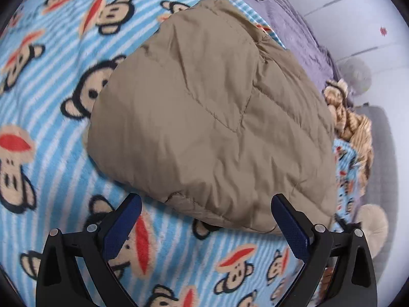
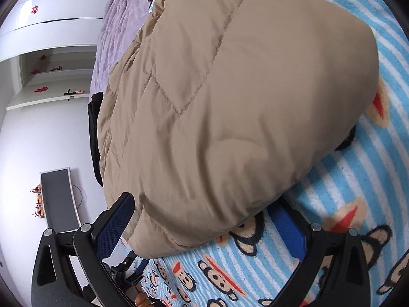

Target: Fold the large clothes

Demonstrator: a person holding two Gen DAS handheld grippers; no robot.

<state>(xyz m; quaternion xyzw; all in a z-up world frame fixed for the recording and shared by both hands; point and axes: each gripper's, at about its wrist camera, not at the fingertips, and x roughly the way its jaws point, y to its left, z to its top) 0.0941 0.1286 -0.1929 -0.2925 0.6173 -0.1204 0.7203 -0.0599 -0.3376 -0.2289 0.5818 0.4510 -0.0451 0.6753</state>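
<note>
Tan quilted puffer jacket (image 1: 209, 117), folded into a thick bundle, lies on the bed's blue-striped monkey-print fleece blanket (image 1: 51, 153).

Left tongs (image 1: 204, 226): wide open, empty; the bundle's near edge sits just ahead, between the pads.

Right tongs (image 2: 204, 226): fully open, straddling a near corner, no visible pinch.

Judgement: long axis runs away from both; right looks nearer.
</note>
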